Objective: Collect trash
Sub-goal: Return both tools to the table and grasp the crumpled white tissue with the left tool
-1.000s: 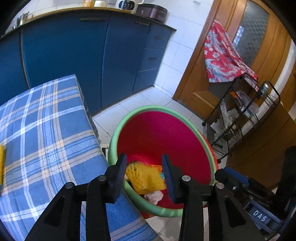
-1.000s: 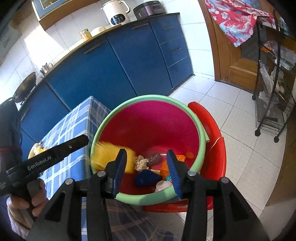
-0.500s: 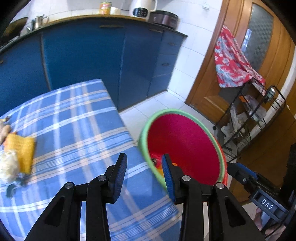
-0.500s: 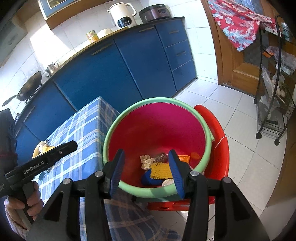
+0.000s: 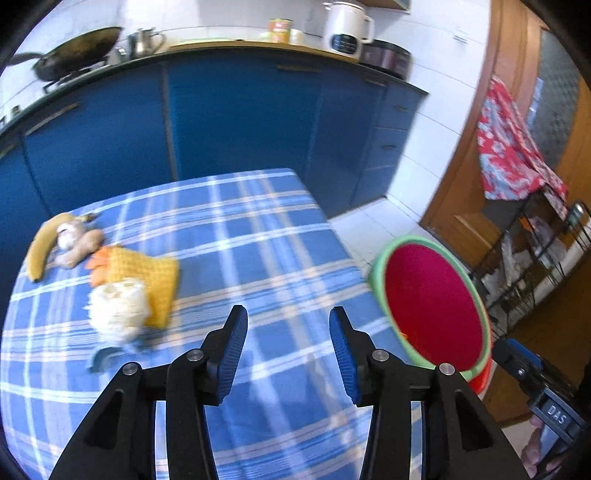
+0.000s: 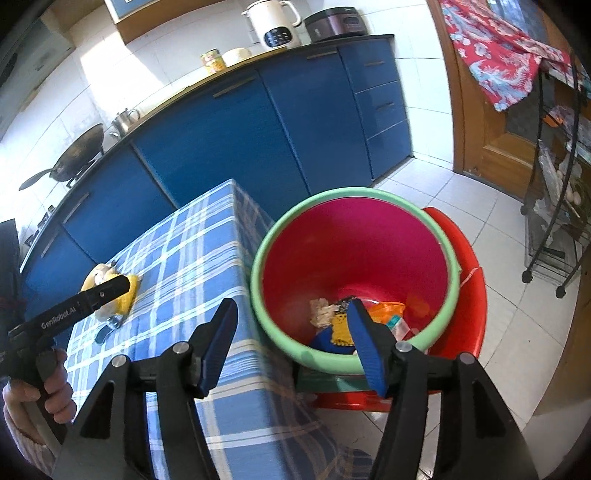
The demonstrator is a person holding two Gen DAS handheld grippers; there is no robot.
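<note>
A red bucket with a green rim [image 6: 354,280] [image 5: 436,306] stands beside the table's right edge and holds several trash pieces, among them a yellow mesh piece [image 6: 340,326]. On the blue plaid tablecloth [image 5: 240,240] lie a white crumpled wad [image 5: 118,310], a yellow mesh cloth [image 5: 147,280], a banana peel [image 5: 40,243] and a small dark piece [image 5: 103,356]. My left gripper [image 5: 288,347] is open and empty above the table, to the right of this trash. My right gripper [image 6: 291,339] is open and empty over the bucket's near rim.
Blue kitchen cabinets [image 5: 229,118] run behind the table, with a wok [image 5: 74,51] and a kettle [image 5: 347,29] on the counter. A wire rack [image 6: 554,206] and a wooden door [image 5: 517,129] stand to the right. A red stool [image 6: 465,295] is under the bucket.
My left gripper has swung left from over the bucket to above the table, empty. The yellow mesh piece it had over the bucket now lies inside. My right gripper has opened wider.
</note>
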